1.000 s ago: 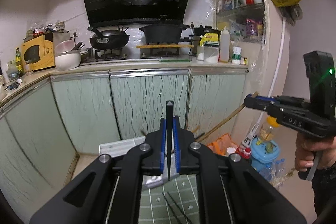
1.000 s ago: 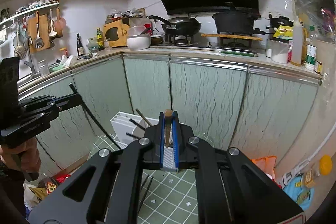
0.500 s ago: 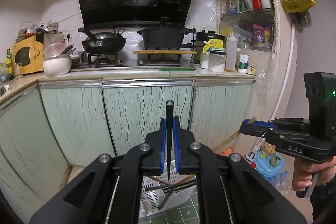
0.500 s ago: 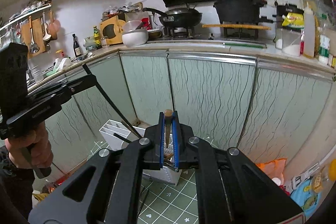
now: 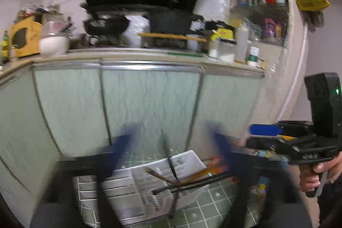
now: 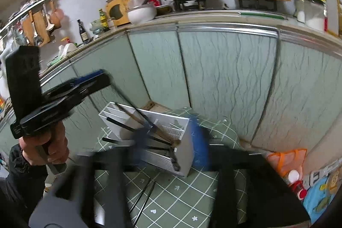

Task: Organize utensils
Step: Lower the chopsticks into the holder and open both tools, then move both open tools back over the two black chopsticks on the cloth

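A white slotted utensil holder [image 5: 149, 181] sits on a green checked mat [image 6: 188, 202], with black and wooden chopsticks sticking out of it [image 6: 147, 129]. My left gripper [image 5: 173, 142] is blurred, its blue fingers spread wide, and a black chopstick [image 5: 171, 161] drops point-down over the holder. My right gripper [image 6: 168, 138] is also blurred with fingers spread, just above the holder [image 6: 149, 127]. A wooden chopstick [image 5: 160, 175] lies across the holder.
Pale green cabinet doors [image 5: 149, 104] stand right behind the holder. More black chopsticks [image 6: 143, 196] lie loose on the mat. An orange bag [image 6: 288, 159] and bottles sit on the floor at right. The counter above carries pots and jars.
Both grippers were shut, the left on a black chopstick, the right on a wooden one. Both have opened and dipped toward the holder; the chopsticks have left the fingers.
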The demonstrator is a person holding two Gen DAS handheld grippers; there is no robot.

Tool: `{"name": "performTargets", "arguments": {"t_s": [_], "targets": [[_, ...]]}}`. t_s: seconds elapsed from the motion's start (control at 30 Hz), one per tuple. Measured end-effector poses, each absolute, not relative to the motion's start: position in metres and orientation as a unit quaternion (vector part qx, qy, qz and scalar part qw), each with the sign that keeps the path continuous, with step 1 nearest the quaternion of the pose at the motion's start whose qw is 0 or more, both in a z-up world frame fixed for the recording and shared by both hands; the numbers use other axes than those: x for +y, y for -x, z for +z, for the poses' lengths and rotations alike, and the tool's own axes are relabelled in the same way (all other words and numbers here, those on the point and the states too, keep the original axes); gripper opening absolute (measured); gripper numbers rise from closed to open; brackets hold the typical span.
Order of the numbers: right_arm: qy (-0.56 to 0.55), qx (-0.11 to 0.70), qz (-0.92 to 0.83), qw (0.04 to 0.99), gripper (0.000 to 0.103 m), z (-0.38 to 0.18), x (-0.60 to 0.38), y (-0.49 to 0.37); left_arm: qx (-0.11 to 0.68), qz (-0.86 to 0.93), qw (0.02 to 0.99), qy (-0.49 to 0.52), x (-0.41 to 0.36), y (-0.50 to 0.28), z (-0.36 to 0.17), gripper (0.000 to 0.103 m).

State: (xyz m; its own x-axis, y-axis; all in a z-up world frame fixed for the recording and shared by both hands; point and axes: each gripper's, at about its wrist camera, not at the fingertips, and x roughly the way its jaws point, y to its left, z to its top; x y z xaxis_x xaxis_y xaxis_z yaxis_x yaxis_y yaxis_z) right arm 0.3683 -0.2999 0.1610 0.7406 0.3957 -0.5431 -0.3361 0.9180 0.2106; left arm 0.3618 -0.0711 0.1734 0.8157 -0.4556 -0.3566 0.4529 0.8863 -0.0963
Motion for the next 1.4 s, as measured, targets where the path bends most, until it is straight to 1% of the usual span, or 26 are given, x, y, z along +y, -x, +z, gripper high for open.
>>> {"name": "performTargets", "arguments": {"t_s": [0.07,0.1,0.13,0.2,0.27,0.33,0.37,0.4,0.47,0.7,1.03,1.4], "targets": [[-0.042,0.292,0.182,0.938,0.06,0.16,-0.303,-0.363,0.178,-0.239,0.955,0.006,-0.064,-0.353,0.175,0.098],[-0.043,0.289,0.178,0.939,0.064,0.16,-0.305,-0.359,0.179,-0.234,0.955,0.005,-0.061,-0.349,0.176,0.098],[-0.047,0.288,0.175,0.94,0.069,0.159,-0.308,-0.355,0.18,-0.226,0.957,0.001,-0.059,-0.345,0.177,0.098],[-0.049,0.284,0.172,0.942,0.073,0.16,-0.311,-0.348,0.185,-0.223,0.957,-0.008,-0.057,-0.337,0.178,0.098],[-0.046,0.281,0.167,0.944,0.081,0.16,-0.314,-0.339,0.185,-0.213,0.959,-0.017,-0.054,-0.329,0.179,0.099],[-0.041,0.277,0.165,0.946,0.084,0.16,-0.314,-0.33,0.188,-0.206,0.96,-0.028,-0.051,-0.318,0.179,0.099],[-0.038,0.275,0.165,0.946,0.089,0.16,-0.313,-0.323,0.189,-0.204,0.96,-0.029,-0.05,-0.312,0.178,0.099],[-0.035,0.274,0.164,0.947,0.091,0.16,-0.312,-0.317,0.19,-0.204,0.96,-0.03,-0.048,-0.308,0.178,0.099],[-0.029,0.269,0.162,0.949,0.095,0.16,-0.311,-0.305,0.191,-0.202,0.96,-0.032,-0.045,-0.296,0.177,0.099],[0.005,0.261,0.157,0.953,0.095,0.15,-0.293,-0.263,0.199,-0.185,0.961,-0.056,-0.041,-0.253,0.165,0.099],[0.008,0.253,0.137,0.958,0.095,0.129,-0.279,-0.216,0.205,-0.172,0.962,-0.06,-0.032,-0.205,0.141,0.099],[0.045,0.255,0.106,0.96,0.095,0.084,-0.253,-0.177,0.218,-0.16,0.962,-0.035,-0.022,-0.174,0.095,0.099]]}}
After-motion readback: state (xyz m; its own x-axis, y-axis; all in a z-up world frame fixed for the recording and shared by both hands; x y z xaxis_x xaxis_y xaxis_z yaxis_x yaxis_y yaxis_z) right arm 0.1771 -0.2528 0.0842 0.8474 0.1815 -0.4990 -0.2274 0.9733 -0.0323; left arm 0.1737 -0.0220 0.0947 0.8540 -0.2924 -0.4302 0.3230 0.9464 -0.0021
